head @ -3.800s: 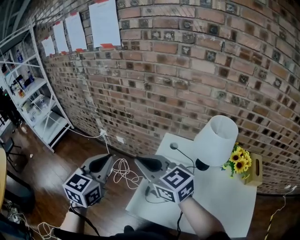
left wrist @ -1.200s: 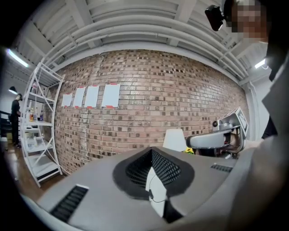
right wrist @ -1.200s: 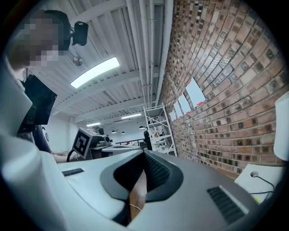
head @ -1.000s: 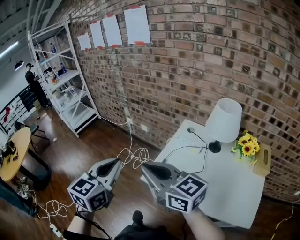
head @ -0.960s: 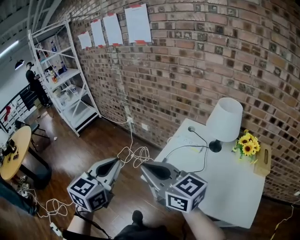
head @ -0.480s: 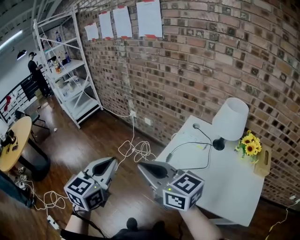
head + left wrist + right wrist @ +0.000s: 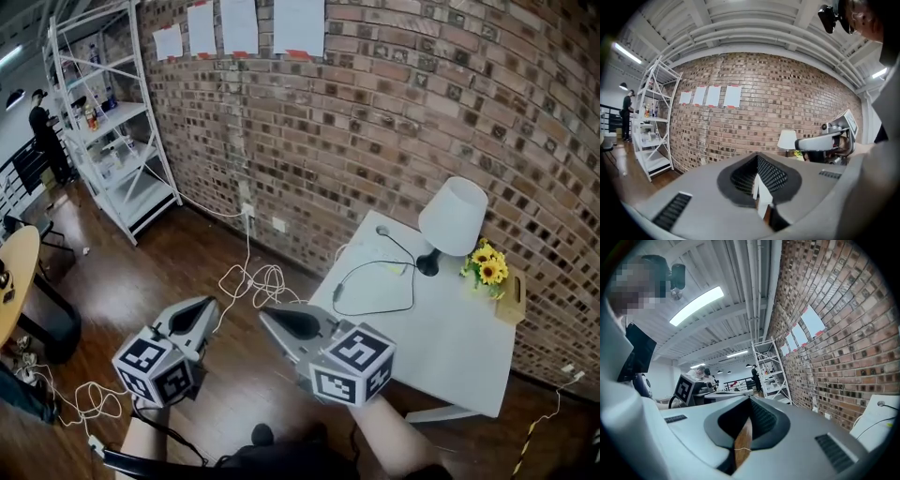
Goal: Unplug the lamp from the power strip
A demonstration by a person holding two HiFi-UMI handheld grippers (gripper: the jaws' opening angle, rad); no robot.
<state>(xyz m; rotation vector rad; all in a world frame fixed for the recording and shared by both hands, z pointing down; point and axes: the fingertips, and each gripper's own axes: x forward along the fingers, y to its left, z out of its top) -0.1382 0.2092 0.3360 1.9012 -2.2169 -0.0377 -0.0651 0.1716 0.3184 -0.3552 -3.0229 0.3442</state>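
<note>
- The lamp (image 7: pixel 453 217) stands upright on the white counter (image 7: pixel 450 347). Its long axis is vertical, with the white shade on top and the small dark base below.
- It is at the far right of the counter, close to the brick wall (image 7: pixel 375 112) and just beside a bunch of sunflowers (image 7: pixel 484 266).
- Its black cord (image 7: pixel 375 281) runs from the base towards the left and lies in a loose loop on the counter; I cannot tell where it ends.
- The left tool (image 7: pixel 211 303) and the right tool (image 7: pixel 264 313) are both closed and hold nothing.
- Both tools hang over the wooden floor (image 7: pixel 187 262), pointing roughly towards the wall.
- The lamp is ahead of them and off to the right, well apart from both and nearer the right tool.
- A tangle of white cable (image 7: pixel 255 279) lies on the floor just beyond the tips.
</note>
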